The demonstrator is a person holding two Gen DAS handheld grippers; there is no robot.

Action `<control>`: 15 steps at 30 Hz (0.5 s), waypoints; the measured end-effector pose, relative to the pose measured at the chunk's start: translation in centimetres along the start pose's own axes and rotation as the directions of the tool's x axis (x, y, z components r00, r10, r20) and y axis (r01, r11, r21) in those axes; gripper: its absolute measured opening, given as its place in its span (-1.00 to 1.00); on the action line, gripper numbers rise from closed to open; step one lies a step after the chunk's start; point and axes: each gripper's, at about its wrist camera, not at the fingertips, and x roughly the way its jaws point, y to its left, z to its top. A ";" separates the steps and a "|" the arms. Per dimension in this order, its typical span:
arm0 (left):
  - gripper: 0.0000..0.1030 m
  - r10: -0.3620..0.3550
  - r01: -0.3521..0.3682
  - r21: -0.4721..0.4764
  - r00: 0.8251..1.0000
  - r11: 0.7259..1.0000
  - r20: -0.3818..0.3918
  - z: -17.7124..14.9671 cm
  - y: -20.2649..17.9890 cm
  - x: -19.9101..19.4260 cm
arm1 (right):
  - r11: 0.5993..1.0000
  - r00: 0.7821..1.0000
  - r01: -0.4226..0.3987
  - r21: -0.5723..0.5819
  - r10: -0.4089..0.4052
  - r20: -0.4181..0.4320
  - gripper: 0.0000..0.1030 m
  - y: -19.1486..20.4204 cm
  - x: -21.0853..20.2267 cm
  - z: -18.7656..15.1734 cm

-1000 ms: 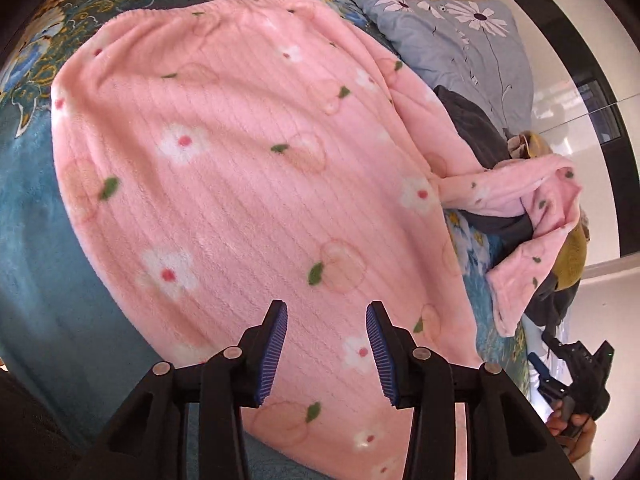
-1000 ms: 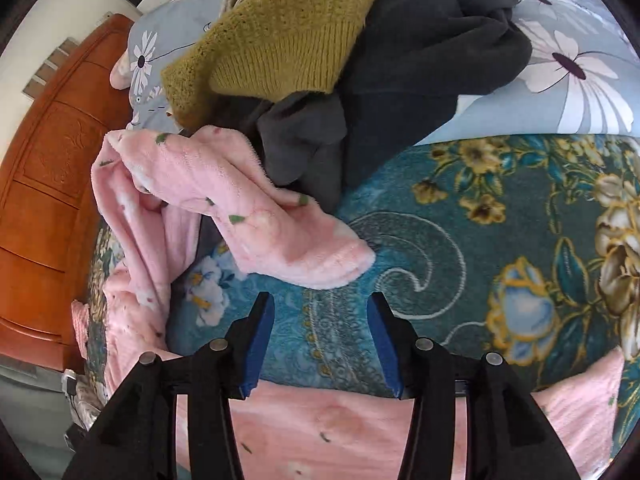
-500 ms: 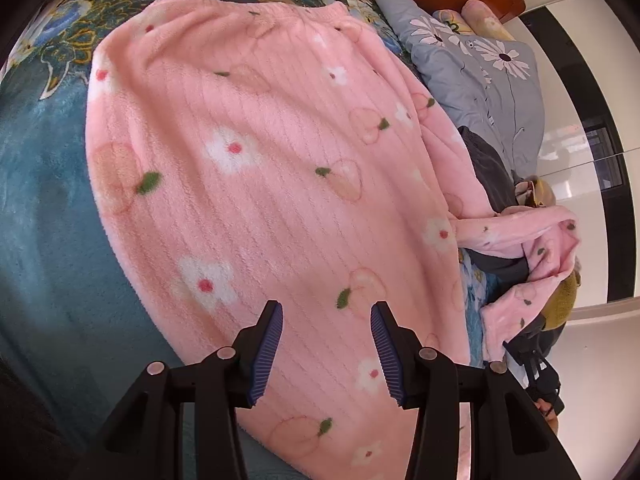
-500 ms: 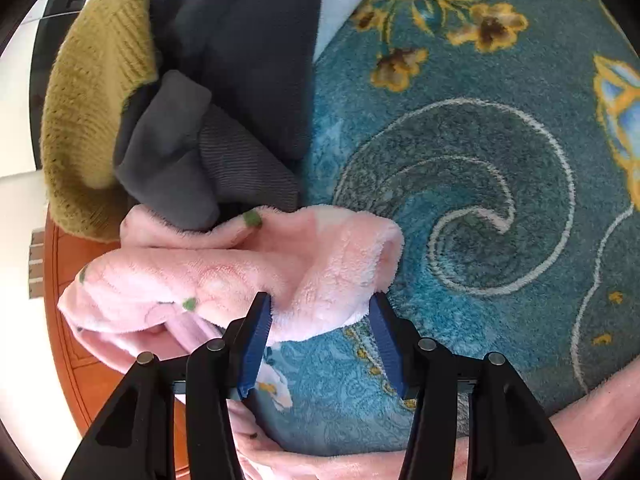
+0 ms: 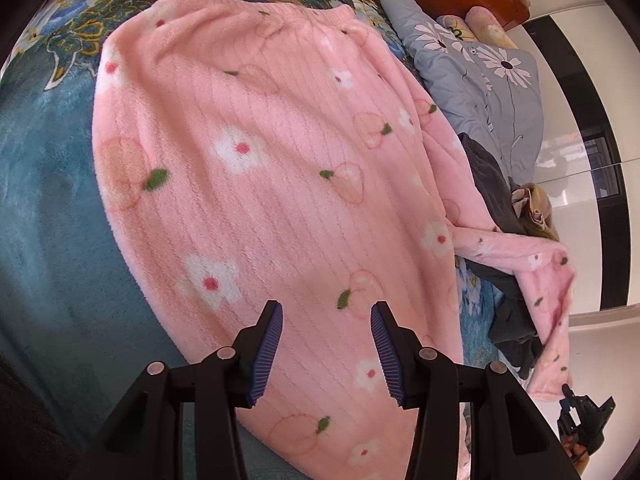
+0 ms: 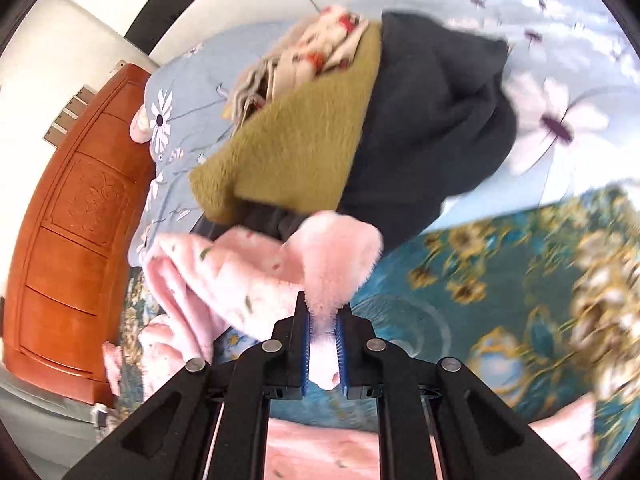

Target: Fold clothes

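Two grippers share one pink fleece garment point(image 5: 280, 184) spread on the teal bedspread point(image 5: 52, 240). Right gripper point(image 6: 323, 354) is closing — pads pinching the sleeve end point(image 6: 332, 264), beside the dark clothes pile point(image 6: 432, 120). Left gripper point(image 5: 326, 354), jaws apart and empty, hovers over the body — its long axis running away from the tongs.

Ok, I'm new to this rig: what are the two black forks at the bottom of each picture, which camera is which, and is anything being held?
Each fork is a two-finger gripper that a person holds, with a fisheye camera behind it looking along the fingers. One picture is from the left hand, the other from the right. The left gripper is open, empty, above the pink fleece garment spread on the teal floral bedspread. The right gripper is closing on the garment's sleeve end, which sits between its blue pads. Behind it lies a pile: an olive knit, a dark garment, on a grey-blue flowered quilt. The right-hand picture is blurred.
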 end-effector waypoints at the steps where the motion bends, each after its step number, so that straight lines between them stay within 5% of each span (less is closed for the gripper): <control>1: -0.03 -0.002 0.002 -0.002 1.000 1.000 0.000 0.0 0.0 0.0 | 0.999 0.998 0.053 -0.012 -0.052 0.037 -0.78 -1.2 -1.7 1.3; 4: -0.03 0.003 -0.003 -0.008 1.000 1.000 0.004 0.1 0.1 0.0 | 0.983 0.976 0.184 -0.012 -0.181 0.119 -0.78 -4.2 -5.0 4.6; 8: -0.03 0.009 -0.009 -0.015 1.000 1.000 0.009 0.2 0.1 -0.1 | 0.926 0.924 0.377 -0.025 -0.374 0.076 -0.79 -8.1 -2.6 5.7; 15: -0.02 0.021 -0.021 -0.021 1.000 1.000 0.014 0.4 0.1 0.0 | 0.900 0.908 0.418 0.126 -0.419 -0.018 -0.78 -14.2 1.3 2.5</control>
